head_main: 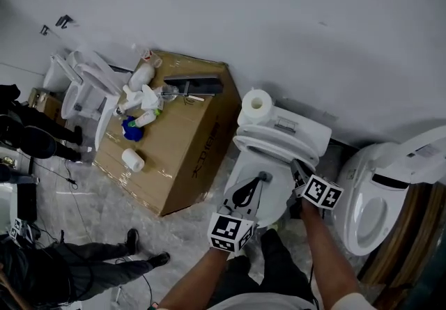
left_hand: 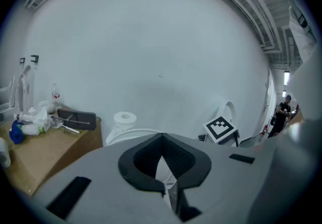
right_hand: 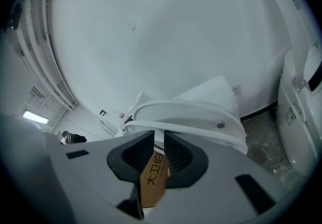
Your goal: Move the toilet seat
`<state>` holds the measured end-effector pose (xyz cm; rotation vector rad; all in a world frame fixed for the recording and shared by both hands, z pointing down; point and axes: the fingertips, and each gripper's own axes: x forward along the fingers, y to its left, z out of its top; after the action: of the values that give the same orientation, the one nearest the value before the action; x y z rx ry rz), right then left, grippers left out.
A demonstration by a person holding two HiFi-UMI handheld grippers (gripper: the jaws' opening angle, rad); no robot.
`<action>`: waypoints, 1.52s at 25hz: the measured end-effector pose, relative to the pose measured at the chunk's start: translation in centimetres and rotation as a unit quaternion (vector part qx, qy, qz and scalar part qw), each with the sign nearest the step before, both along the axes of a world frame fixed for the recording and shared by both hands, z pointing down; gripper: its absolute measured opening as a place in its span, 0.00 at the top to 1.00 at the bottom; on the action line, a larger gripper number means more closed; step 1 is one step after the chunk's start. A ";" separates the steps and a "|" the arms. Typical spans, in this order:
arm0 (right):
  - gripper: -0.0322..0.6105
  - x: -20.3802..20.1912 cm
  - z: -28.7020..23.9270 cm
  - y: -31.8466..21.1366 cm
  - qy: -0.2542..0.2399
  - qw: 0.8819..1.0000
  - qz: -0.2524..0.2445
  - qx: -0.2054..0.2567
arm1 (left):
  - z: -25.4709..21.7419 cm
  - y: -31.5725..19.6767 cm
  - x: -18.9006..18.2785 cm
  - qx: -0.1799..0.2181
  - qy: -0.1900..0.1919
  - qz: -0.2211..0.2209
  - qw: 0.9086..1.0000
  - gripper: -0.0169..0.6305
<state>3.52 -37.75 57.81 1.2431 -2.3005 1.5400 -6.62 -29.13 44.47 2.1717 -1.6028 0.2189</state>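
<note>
The right tongs [right_hand: 159, 135] are narrow, with only a thin gap between the two sides. Nothing is pinched in that gap, and a bit of brown box shows through it. The tips sit right at the edge of the toilet seat [head_main: 275, 143], on its right side. I cannot tell if they touch it.

The left tongs [left_hand: 162, 136] are closed, with the tips pressed together and nothing in them. They hang over the front of the toilet [head_main: 280, 194], above the bowl.

The toilet seat is on this white toilet in the middle, just in front of the tank. A toilet paper roll [head_main: 256, 102] stands on top of the tank, at its left end.

To the left of the toilet lies a big cardboard box [head_main: 181, 155]. A white bottle [head_main: 141, 75], a blue thing [head_main: 132, 129], a small paper roll [head_main: 132, 159] and a long black tool [head_main: 195, 85] lie on top of the box.

To the right of the toilet stands a second toilet [head_main: 380, 197], with its lid up. Both toilets and the box stand on a grey floor [head_main: 104, 218], near a white wall [head_main: 279, 16]. Another person's legs [head_main: 104, 260] show at the bottom left, well apart from the toilet.
</note>
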 end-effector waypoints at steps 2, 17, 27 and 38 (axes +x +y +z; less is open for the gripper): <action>0.84 -0.1 -0.1 -0.9 0.004 1.000 -0.002 0.004 | -0.1 -0.4 -0.2 -0.001 0.000 -0.005 1.000 0.96; 0.87 -0.4 0.3 -3.5 0.048 0.998 -0.038 0.031 | 0.3 -2.2 -0.6 -0.007 0.012 -0.019 1.000 0.96; 0.90 -2.9 -6.3 -0.9 0.098 0.981 -0.098 0.133 | -1.5 -1.6 -0.5 -0.002 0.031 -0.009 0.999 0.96; 0.91 -5.6 -17.5 7.0 0.126 0.951 -0.108 0.259 | -7.8 3.2 -1.1 0.032 0.033 0.017 0.999 0.96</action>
<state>-2.10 -30.78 40.29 1.1405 -2.6366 0.6775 -7.69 -25.97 36.69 2.2313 -1.5579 0.1074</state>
